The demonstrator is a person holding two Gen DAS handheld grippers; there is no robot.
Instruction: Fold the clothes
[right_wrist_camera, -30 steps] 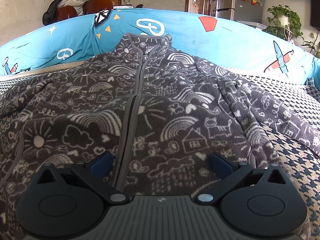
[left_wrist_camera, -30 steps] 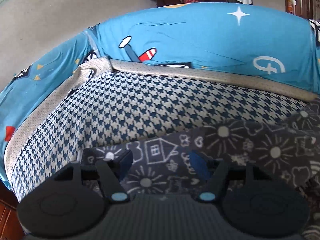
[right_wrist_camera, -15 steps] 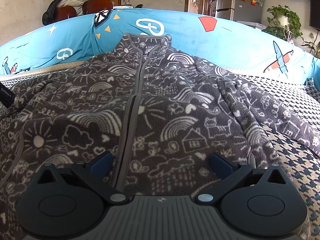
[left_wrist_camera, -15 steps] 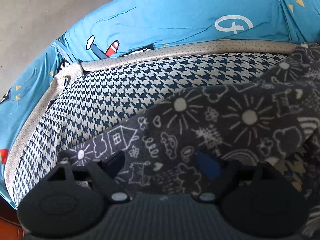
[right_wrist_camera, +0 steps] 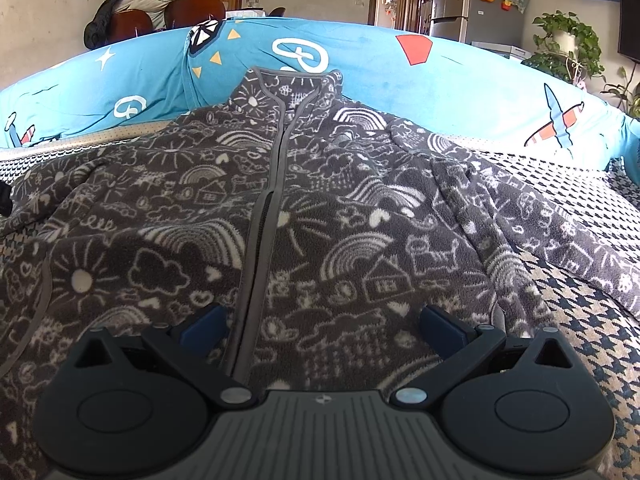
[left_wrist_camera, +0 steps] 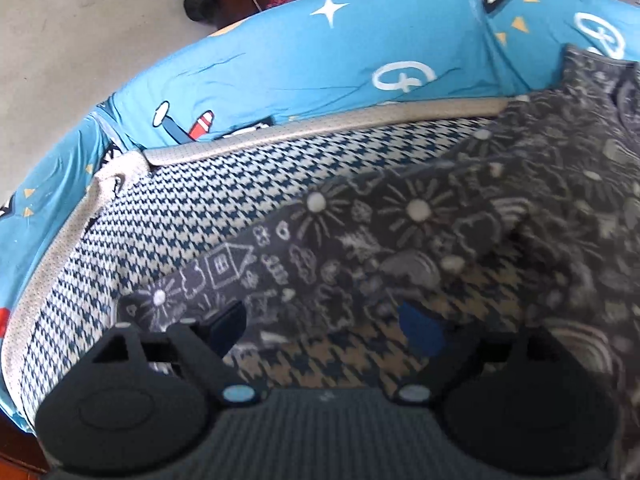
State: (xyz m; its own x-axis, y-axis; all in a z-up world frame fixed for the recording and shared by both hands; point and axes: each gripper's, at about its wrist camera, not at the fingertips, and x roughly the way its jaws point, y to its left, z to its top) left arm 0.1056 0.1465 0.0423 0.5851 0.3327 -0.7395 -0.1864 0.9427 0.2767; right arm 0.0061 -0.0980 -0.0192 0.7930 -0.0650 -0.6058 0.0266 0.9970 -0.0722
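Plainly apart, the left gripper point(left_wrist_camera: 328, 326) fingers point(left_wrist_camera: 224, 322), nothing pinched between them. Just past the tips, the cuff end of a grey fleece sleeve point(left_wrist_camera: 320, 248), flat on the houndstooth cover point(left_wrist_camera: 192, 208), doodled with suns, houses and clouds. Below the sleeve, between the fingers, bare houndstooth weave. Up and rightward from the cuff, the sleeve running into the body of the jacket point(right_wrist_camera: 304, 216), blurred at the right edge of the left view. Beyond the cover, a beige dotted edging strip point(left_wrist_camera: 320, 130), then a blue cushion point(left_wrist_camera: 304, 64) printed with a star, a plane and triangles.

Likewise spread, the right gripper point(right_wrist_camera: 320, 324) fingers point(right_wrist_camera: 442, 326), clamped on nothing, hovering over the lower front of the jacket. Zip point(right_wrist_camera: 264, 216) closed, running straight up from beside the left finger to the collar point(right_wrist_camera: 292, 82). Jacket face-up, collar against the blue cushion, both sleeves angled out and down on either side. Right sleeve point(right_wrist_camera: 560, 232) across the houndstooth cover at the right. Farther back, a fridge point(right_wrist_camera: 468, 8), a potted plant point(right_wrist_camera: 568, 40), two doorways, and a chair point(right_wrist_camera: 192, 8) draped with a dark coat.
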